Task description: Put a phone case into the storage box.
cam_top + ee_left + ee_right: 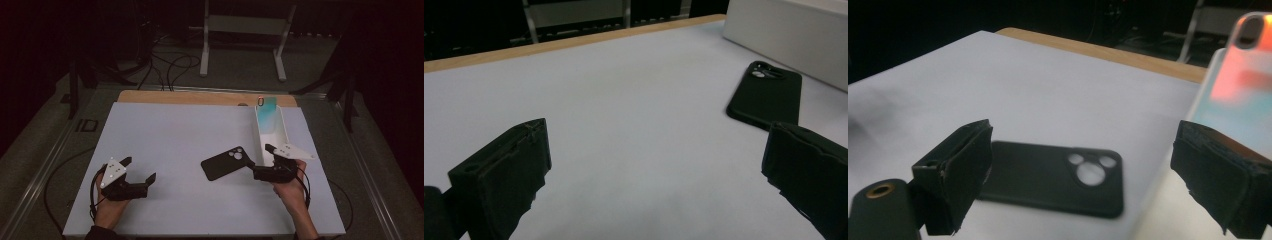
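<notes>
Both the left gripper [139, 169] and right gripper [260, 159] gape empty, the right beside the flat black rubbery phone case [226, 162] near the long white tray [282, 131] propping what seems a phone [266, 109]; a careless nudge could skid the case across the smooth white tabletop [165, 135] in this dark room.

Left gripper [139, 170]: a black body is seen, from which two blocky black jaws rise; their inner faces are covered with rough, worn foam pads.
Left plate [113, 171]: a pale grey three-cornered plate is fixed on top, marked with small dark dots.
Left cable [93, 192]: a thin black cable is looped beside the hand.
Right gripper [259, 159]: the same black build is shown, with frayed pad edges.
Right plate [293, 150]: a pale grey triangle is mounted on top.
Brass insert [881, 190]: a round brass-coloured ring is set in the black housing.
Sleeve [102, 233]: a dark cuff is worn at the left wrist.
</notes>
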### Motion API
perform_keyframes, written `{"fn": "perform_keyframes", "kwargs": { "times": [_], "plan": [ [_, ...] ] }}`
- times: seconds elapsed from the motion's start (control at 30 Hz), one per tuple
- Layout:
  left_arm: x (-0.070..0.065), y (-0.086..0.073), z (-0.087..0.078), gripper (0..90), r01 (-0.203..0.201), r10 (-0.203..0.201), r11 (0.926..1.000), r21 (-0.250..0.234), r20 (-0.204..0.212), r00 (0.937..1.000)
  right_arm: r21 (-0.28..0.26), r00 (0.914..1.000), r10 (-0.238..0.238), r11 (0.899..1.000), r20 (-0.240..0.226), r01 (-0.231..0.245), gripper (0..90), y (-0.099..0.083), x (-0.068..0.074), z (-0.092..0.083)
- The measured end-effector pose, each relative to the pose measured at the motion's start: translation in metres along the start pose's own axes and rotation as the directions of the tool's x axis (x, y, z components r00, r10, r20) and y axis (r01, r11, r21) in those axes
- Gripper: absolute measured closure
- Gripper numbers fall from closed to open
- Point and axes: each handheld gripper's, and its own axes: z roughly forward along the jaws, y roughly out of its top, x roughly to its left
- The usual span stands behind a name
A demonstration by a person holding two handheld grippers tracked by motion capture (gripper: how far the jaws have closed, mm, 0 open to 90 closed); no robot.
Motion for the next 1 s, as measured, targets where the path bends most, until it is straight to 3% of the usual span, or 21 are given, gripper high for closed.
{"fn": "perform_keyframes", "kwargs": {
  "times": [0.27,0.4,0.53,0.93,1.0],
  "plan": [
    [0.002,0.002,-0.002,0.2,0.017,-0.016,0.9998,-0.011,0.014,0.9998,-0.063,0.9993,-0.018,0.998,-0.034,0.015,9.6,-0.02,-0.004,-0.021],
    [0.002,0.004,-0.003,0.3,0.018,-0.017,0.9996,-0.022,0.019,0.9997,-0.091,0.9994,-0.016,0.996,-0.031,0.013,9.7,-0.026,-0.004,-0.031],
    [0.002,0.006,-0.005,0.3,0.016,-0.015,0.9995,-0.027,0.027,0.9995,-0.1,0.9987,-0.046,0.994,-0.022,0.043,9.7,-0.036,-0.003,-0.039],
    [-0.003,0.014,-0.004,0.2,-0.017,0.018,0.9998,-0.006,0.049,0.9987,-0.091,0.999,-0.036,0.995,-0.025,0.034,9.7,-0.044,-0.005,-0.035],
    [-0.005,0.021,-0.002,0.2,-0.025,0.024,0.9997,0.006,0.073,0.997,-0.088,0.9992,-0.031,0.996,-0.026,0.029,10.1,-0.044,-0.006,-0.033]
  ]
}}
